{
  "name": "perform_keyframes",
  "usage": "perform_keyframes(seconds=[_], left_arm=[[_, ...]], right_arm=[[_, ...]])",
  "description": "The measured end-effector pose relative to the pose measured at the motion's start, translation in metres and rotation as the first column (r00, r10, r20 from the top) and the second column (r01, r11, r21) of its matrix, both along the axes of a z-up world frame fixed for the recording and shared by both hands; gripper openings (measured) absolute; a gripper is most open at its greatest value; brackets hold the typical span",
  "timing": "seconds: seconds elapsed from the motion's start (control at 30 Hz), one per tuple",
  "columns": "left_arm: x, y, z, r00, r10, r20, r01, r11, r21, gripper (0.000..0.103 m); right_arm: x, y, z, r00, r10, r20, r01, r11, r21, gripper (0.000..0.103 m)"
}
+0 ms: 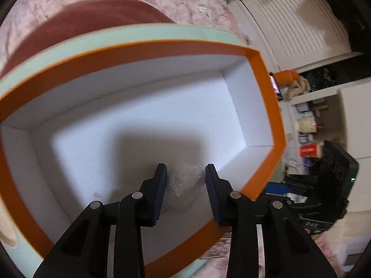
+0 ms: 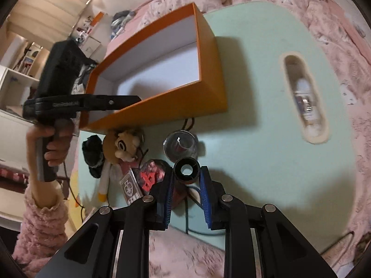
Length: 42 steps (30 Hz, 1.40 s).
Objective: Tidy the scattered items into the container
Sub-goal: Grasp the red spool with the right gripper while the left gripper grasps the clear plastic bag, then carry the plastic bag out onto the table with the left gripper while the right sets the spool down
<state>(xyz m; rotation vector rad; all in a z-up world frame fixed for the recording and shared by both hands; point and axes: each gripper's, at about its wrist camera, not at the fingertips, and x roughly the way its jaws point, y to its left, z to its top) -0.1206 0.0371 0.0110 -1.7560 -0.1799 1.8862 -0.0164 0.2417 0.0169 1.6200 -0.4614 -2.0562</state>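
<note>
An orange box (image 1: 266, 92) with a white inside fills the left wrist view. My left gripper (image 1: 186, 173) hangs open over the box, and a pale crumpled clear item (image 1: 183, 183) lies on the box floor between the jaws. In the right wrist view the box (image 2: 208, 53) stands on a mint tray table (image 2: 255, 115), with the left gripper (image 2: 116, 99) reaching over its near wall. My right gripper (image 2: 186, 173) is shut on a small black spool with a hole (image 2: 186, 170), just above the table.
In front of the box lie a plush doll (image 2: 123, 146), a black cloth (image 2: 92, 153), a card box (image 2: 131, 185), a red and black item (image 2: 150, 173) and a glass dome (image 2: 180, 147). The table has a handle slot (image 2: 303, 99). Pink bedding (image 2: 336, 34) surrounds it.
</note>
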Motion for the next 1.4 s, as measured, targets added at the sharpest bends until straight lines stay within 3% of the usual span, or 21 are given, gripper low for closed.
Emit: perform_keyframes(seconds=[0.1, 0.2, 0.33, 0.47, 0.57, 0.67, 0.77, 0.87, 1.0, 1.2, 1.27, 1.3, 1.4], left_arm=[[0.003, -0.002, 0.008, 0.997, -0.01, -0.071, 0.005, 0.998, -0.065, 0.037], [0.006, 0.0, 0.007, 0.986, -0.042, -0.16, 0.015, 0.986, -0.168, 0.028], [0.01, 0.001, 0.009, 0.977, -0.054, -0.207, 0.015, 0.983, -0.186, 0.028], [0.006, -0.012, 0.015, 0.976, 0.024, -0.218, -0.039, 0.997, -0.066, 0.028], [0.014, -0.027, 0.039, 0.964, 0.078, -0.252, -0.065, 0.996, 0.059, 0.028], [0.035, -0.038, 0.069, 0.957, 0.085, -0.277, -0.03, 0.98, 0.197, 0.028], [0.072, -0.048, 0.082, 0.953, 0.039, -0.301, 0.035, 0.971, 0.237, 0.028], [0.11, -0.053, 0.065, 0.962, -0.012, -0.274, 0.076, 0.972, 0.222, 0.028], [0.149, -0.047, 0.027, 0.971, -0.077, -0.225, 0.119, 0.976, 0.181, 0.028], [0.159, -0.031, -0.013, 0.965, -0.126, -0.232, 0.139, 0.99, 0.039, 0.028], [0.159, -0.029, -0.014, 0.958, -0.137, -0.252, 0.149, 0.988, 0.029, 0.029], [0.159, -0.028, -0.012, 0.956, -0.138, -0.26, 0.149, 0.988, 0.025, 0.03], [0.16, -0.03, -0.005, 0.947, -0.145, -0.288, 0.157, 0.988, 0.017, 0.047]], right_arm=[[-0.001, -0.013, 0.008, 0.998, 0.023, -0.05, -0.024, 1.0, -0.018, 0.022], [-0.002, -0.028, 0.018, 0.993, 0.059, -0.102, -0.061, 0.998, -0.017, 0.022], [-0.007, -0.046, 0.011, 0.991, 0.085, -0.106, -0.086, 0.996, -0.004, 0.022], [-0.007, -0.061, -0.002, 0.989, 0.109, -0.102, -0.109, 0.994, 0.009, 0.022], [-0.006, -0.07, -0.007, 0.986, 0.117, -0.118, -0.113, 0.993, 0.04, 0.022], [-0.004, -0.069, -0.006, 0.984, 0.11, -0.138, -0.108, 0.994, 0.022, 0.022], [0.002, -0.064, 0.002, 0.981, 0.103, -0.166, -0.105, 0.994, -0.007, 0.025], [0.01, -0.056, 0.009, 0.976, 0.087, -0.198, -0.095, 0.995, -0.028, 0.033], [0.016, -0.041, 0.016, 0.972, 0.046, -0.23, -0.064, 0.995, -0.074, 0.034], [0.019, -0.026, 0.029, 0.966, -0.007, -0.257, -0.022, 0.994, -0.11, 0.035], [0.017, -0.024, 0.034, 0.964, -0.015, -0.264, -0.017, 0.993, -0.12, 0.035], [0.017, -0.021, 0.035, 0.965, -0.02, -0.26, -0.014, 0.992, -0.128, 0.036], [0.015, -0.011, 0.034, 0.972, -0.029, -0.235, -0.004, 0.99, -0.142, 0.043]])
